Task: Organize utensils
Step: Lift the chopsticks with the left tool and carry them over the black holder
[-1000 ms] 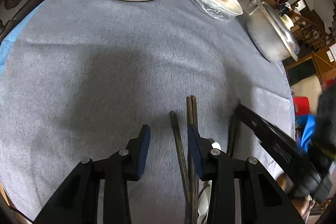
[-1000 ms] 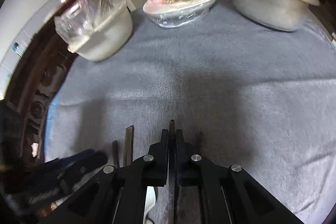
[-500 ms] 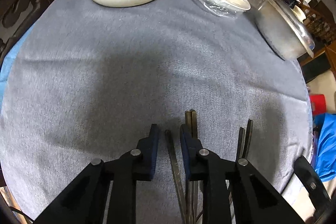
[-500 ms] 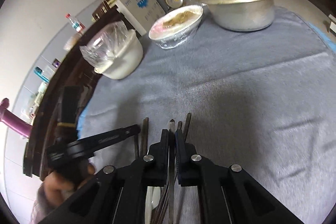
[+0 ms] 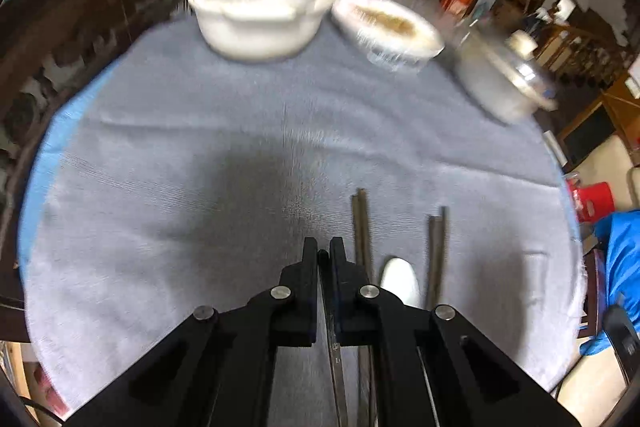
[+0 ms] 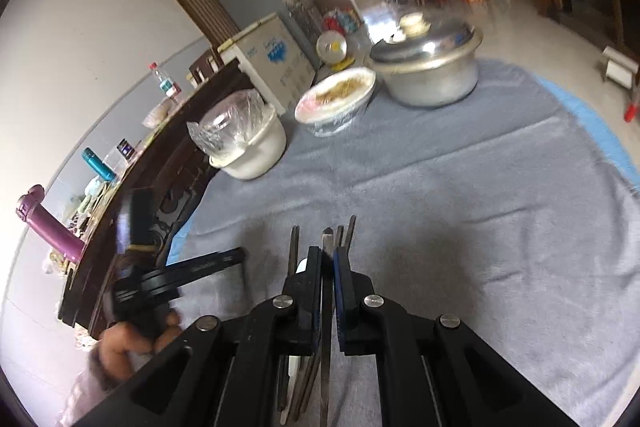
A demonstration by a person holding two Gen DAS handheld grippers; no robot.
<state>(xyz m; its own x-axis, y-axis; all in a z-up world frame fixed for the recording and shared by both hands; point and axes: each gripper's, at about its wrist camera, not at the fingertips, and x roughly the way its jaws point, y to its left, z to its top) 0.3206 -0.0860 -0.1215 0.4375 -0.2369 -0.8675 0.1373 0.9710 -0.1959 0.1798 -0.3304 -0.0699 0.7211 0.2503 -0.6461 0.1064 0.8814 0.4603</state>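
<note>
I hold one chopstick [image 5: 334,355] in my clamped left gripper [image 5: 324,255], another chopstick [image 6: 327,291] in my clamped right gripper [image 6: 327,255], above the grey cloth [image 6: 480,227]

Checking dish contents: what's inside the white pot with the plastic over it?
The white pot holds a clear plastic bag, bunched up above the rim. The bag's contents are too blurred and glary to identify, and the pot's bottom is hidden.

Grey-clothed round table [image 5: 160,195] with bowls [image 5: 256,27], pot [image 6: 428,75], chopsticks [image 5: 360,227]
</note>
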